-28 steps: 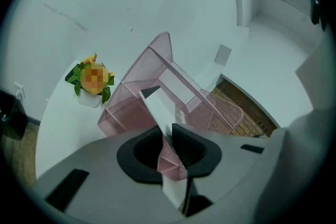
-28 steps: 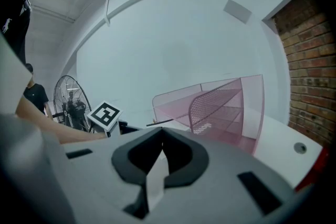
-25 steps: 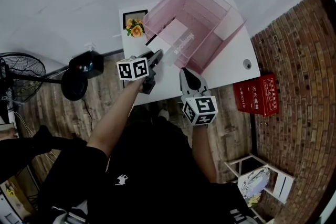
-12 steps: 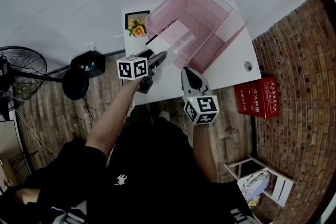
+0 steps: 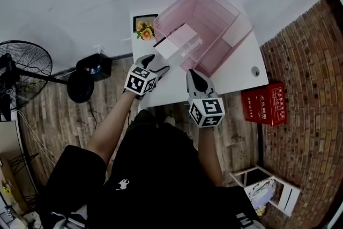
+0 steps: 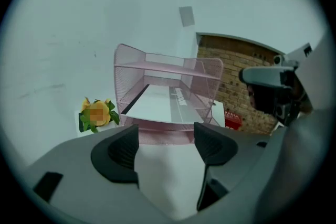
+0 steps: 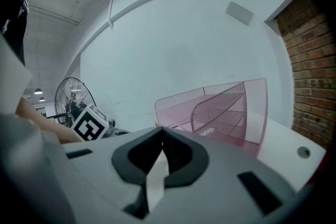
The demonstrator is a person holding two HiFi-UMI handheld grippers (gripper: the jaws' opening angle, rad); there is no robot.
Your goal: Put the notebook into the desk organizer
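Pulling back toward the lower left since a second ago, the left gripper [image 5: 155,64] is no longer sitting at the near end of the notebook [image 5: 178,40]. Its marker cube [image 5: 140,80] has turned over, and the notebook is lying deeper in the organizer [image 5: 231,29] than before. Its jaws are opening, standing wide apart in the left gripper view with only bare white desk [image 5: 236,73] showing between them, so it is released and gripping nothing.

The notebook is resting flat on the bottom tier of the pink mesh organizer, just above the centre of the head view. Its white cover is facing up, its dark spine is running along the left, and its near end is reaching the organizer's open front. In the left gripper view it is showing straight ahead, above the gap between the jaws and apart from them.

The right gripper [image 5: 193,75] is hovering over the desk's near edge, right of the left one and just below the organizer, its jaws clenched tip to tip on nothing.

A flower [image 5: 143,30] is sitting at the organizer's left, a fan [image 5: 24,69] is standing at the far left of the frame, and a red box [image 5: 264,103] is lying at the right beside the desk
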